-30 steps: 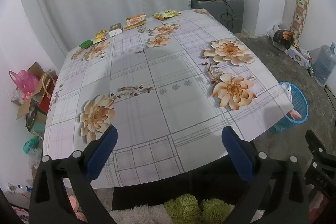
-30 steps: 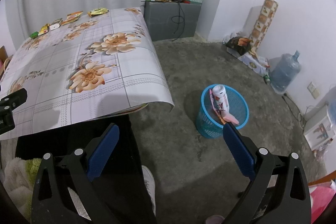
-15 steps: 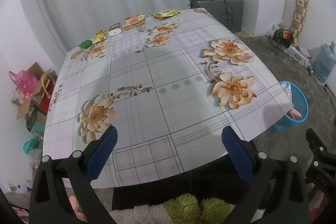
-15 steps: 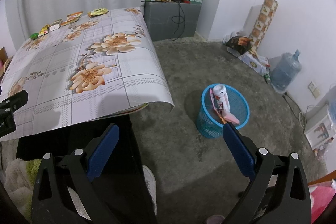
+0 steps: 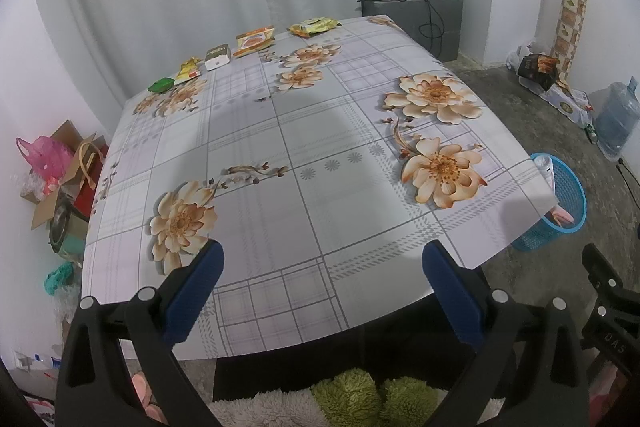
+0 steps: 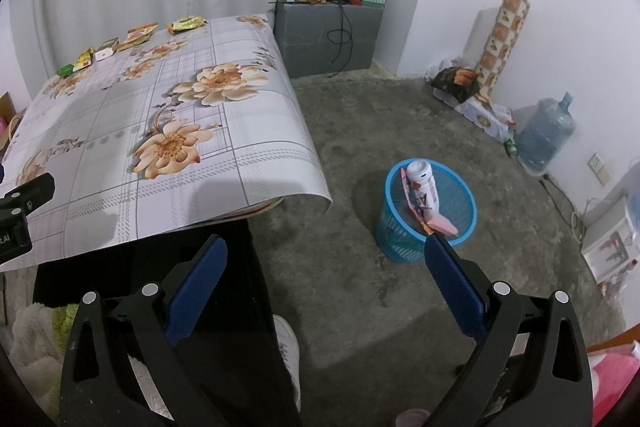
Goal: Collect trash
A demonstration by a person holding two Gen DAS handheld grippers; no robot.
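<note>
I'd reach the left gripper (image 5: 320, 287) to the far table edge and take the green packet (image 5: 161, 84) first, working rightward along the wrappers. It's spread wide, empty, low at the near edge. Right gripper (image 6: 326, 287), also gaping, hangs near the blue basket (image 6: 430, 215).

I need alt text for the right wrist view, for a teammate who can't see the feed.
The open right gripper hangs empty above the concrete floor, pointing toward a blue mesh wastebasket that already holds a white bottle and wrappers. At left, the floral-clothed table carries a row of snack packets along its far edge.
</note>
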